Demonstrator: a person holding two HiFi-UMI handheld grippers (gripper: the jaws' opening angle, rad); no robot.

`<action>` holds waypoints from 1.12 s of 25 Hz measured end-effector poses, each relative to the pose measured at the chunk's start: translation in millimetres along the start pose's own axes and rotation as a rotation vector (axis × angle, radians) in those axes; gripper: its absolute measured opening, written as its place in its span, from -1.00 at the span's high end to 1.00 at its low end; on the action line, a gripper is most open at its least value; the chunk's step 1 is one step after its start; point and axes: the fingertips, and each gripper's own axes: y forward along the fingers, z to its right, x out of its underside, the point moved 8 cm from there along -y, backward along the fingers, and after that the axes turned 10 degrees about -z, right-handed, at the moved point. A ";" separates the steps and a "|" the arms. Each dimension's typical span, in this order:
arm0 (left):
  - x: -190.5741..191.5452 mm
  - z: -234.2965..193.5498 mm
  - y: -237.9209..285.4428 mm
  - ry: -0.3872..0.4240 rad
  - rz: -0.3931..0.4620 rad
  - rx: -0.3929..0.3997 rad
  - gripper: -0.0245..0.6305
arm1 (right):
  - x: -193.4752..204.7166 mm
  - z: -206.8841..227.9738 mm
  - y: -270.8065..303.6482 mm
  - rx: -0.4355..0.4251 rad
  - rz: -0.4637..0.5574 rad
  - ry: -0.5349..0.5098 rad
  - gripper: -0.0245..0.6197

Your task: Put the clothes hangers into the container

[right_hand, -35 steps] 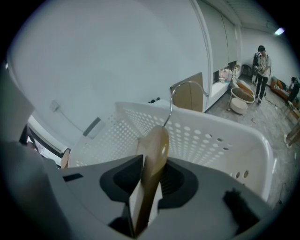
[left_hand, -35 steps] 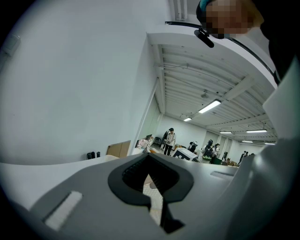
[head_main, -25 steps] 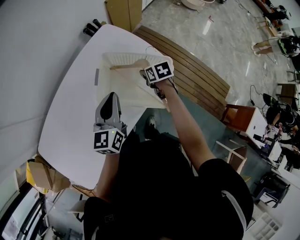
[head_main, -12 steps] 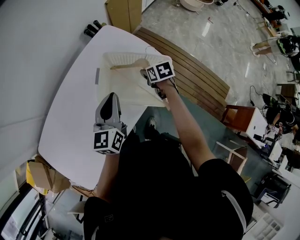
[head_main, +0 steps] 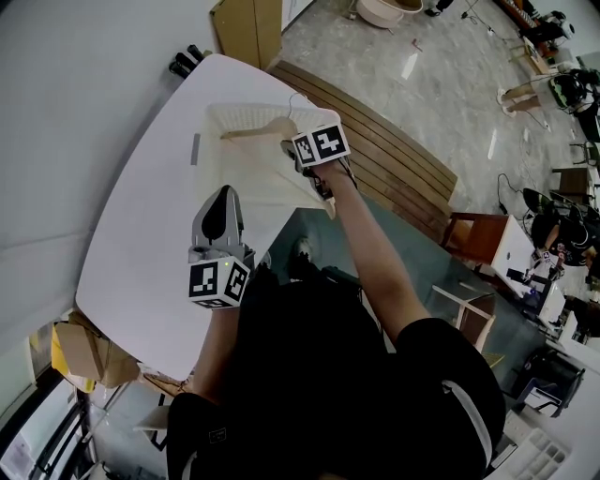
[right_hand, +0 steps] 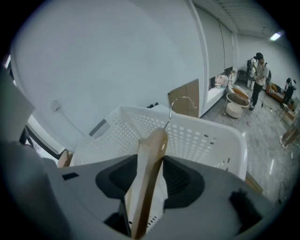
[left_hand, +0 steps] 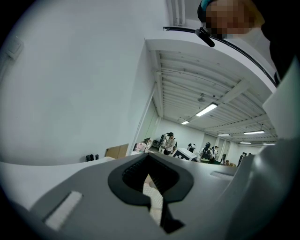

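Observation:
A white perforated basket (head_main: 211, 159) stands on the white table (head_main: 141, 234). A wooden hanger (head_main: 258, 131) with a metal hook lies inside it, along its far side. My right gripper (head_main: 289, 152) hangs over the basket's right end. Its jaws have just been opening and stand open, with the end of the hanger (right_hand: 152, 150) between them, clear of the left pad. The basket's rim (right_hand: 206, 136) fills the right gripper view beyond my right gripper (right_hand: 149, 183). My left gripper (head_main: 223, 195) rests shut and empty in front of the basket; a strip of basket (left_hand: 152, 199) shows past my left gripper (left_hand: 151, 180).
A slatted wooden bench (head_main: 394, 159) runs along the table's right side. Two dark bottles (head_main: 183, 61) and a cardboard box (head_main: 248, 28) are near the far corner. A grey strip (head_main: 195, 148) lies left of the basket. More cardboard (head_main: 80, 352) sits below the table's near left edge.
The right gripper has lifted slightly over the basket. The hanger, the basket and the left gripper keep their places.

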 end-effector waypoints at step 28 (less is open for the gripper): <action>8.4 29.9 -47.3 0.029 0.041 0.024 0.92 | 23.8 -23.8 -53.4 0.078 0.101 -0.052 0.33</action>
